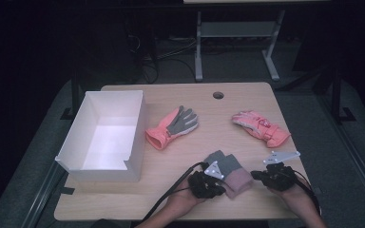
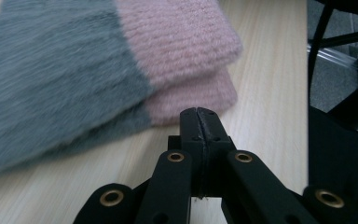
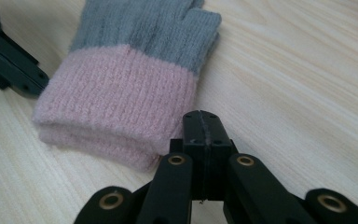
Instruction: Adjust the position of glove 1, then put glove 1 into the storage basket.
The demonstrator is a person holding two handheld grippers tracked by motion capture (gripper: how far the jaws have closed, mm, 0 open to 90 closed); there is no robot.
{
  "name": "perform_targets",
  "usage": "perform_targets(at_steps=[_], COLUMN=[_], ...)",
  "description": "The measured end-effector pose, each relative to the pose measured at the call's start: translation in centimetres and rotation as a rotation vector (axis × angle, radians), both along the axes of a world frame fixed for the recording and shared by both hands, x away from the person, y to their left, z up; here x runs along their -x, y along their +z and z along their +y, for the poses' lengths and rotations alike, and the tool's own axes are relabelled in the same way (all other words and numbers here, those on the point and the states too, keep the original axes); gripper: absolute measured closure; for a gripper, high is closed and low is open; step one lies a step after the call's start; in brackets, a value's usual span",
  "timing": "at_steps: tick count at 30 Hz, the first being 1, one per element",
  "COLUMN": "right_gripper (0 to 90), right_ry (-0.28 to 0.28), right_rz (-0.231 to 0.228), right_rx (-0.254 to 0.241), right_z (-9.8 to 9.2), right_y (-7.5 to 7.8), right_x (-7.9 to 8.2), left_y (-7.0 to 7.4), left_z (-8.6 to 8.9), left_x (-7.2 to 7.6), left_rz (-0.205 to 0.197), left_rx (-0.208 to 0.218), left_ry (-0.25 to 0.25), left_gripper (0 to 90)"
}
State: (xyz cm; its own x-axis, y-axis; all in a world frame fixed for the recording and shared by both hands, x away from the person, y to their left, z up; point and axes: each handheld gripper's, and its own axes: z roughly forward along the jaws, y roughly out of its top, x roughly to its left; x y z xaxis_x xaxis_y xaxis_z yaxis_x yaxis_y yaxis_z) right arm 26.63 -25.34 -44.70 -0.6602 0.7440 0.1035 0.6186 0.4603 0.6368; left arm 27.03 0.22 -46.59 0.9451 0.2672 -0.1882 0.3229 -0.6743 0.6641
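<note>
Both grippers parked at the knit gloves (image 1: 228, 171)

Left gripper (image 2: 199, 112) and right gripper (image 3: 201, 114) jaws pressed together, holding nothing, just beside the pink cuffs.

You had a pair of knitted gloves (image 1: 228, 172) lying flat on the surface (image 1: 247, 206) near its front edge, one stacked on the other. Each was grey over the hand and fingers with a ribbed pale pink cuff, and the two cuffs sat slightly offset so the lower one peeked out beneath the upper. The cuffs pointed towards you, and the grey ends pointed away, angled a little to your left.
</note>
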Motion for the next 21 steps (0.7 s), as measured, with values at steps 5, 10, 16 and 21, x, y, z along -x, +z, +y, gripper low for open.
perform_targets(at_steps=[5,10,16,21], right_gripper=[90.0,90.0,90.0,90.0], right_ry=[0.011,0.069,0.044,0.041], right_rz=[0.009,0.03,0.014,0.033], right_rx=[-0.001,-0.026,-0.031,-0.011], right_z=[0.0,0.3,-0.1,0.0], right_y=[0.1,0.2,0.3,-0.3], right_x=[0.0,0.5,0.3,-0.2], left_y=[-0.1,-0.1,0.3,1.6], left_z=[-0.2,-0.2,0.8,2.6], left_x=[-0.1,-0.1,-0.2,-1.2], left_rz=[0.007,0.009,0.018,0.004], left_rx=[0.002,0.008,-0.006,0.021], left_ry=[-0.001,0.007,0.023,0.081], left_gripper=[89.8,89.8,89.8,89.8])
